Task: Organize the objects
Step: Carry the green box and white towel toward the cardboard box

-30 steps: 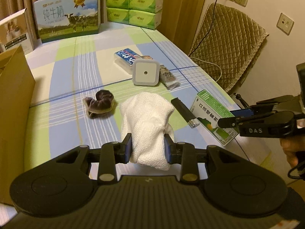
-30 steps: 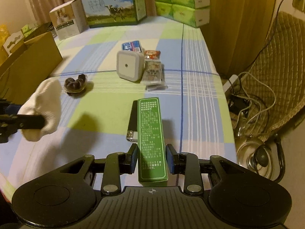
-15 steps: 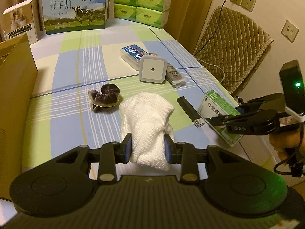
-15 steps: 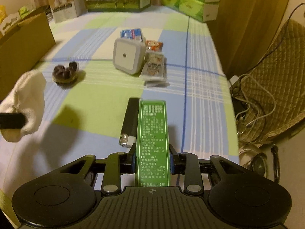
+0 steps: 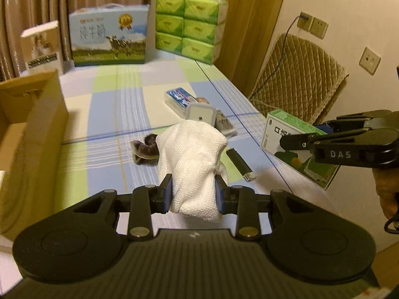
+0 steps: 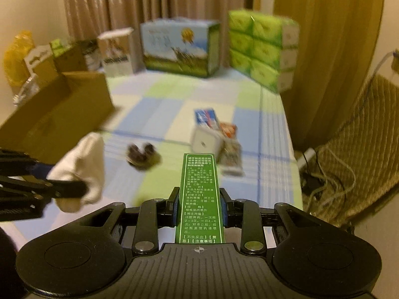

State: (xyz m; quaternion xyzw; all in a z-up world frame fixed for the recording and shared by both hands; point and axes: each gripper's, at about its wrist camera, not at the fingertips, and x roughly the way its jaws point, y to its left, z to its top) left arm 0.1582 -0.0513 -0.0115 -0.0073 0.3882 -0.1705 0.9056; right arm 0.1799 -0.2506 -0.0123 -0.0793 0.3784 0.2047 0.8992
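Note:
My left gripper (image 5: 193,189) is shut on a white cloth (image 5: 192,154) and holds it above the checked bed cover. My right gripper (image 6: 199,201) is shut on a green medicine box (image 6: 200,194), lifted off the bed; the box also shows in the left wrist view (image 5: 296,147) at the right. The cloth also shows in the right wrist view (image 6: 82,167) at the left. On the cover lie a dark scrunchie (image 5: 146,148), a black lighter (image 5: 240,165), a white square night light (image 5: 199,113), a blue and white pack (image 5: 178,97) and a snack packet (image 5: 224,124).
An open cardboard box (image 5: 32,134) stands at the left edge of the bed. A milk carton case (image 5: 107,39), a small white box (image 5: 41,47) and stacked green tissue packs (image 5: 190,28) stand at the back. A quilted chair (image 5: 296,74) and cables are to the right.
Both grippers have risen and tilted up with their loads. The green box has left the bed beside the lighter. The cloth hangs higher, now partly covering the scrunchie and night light.

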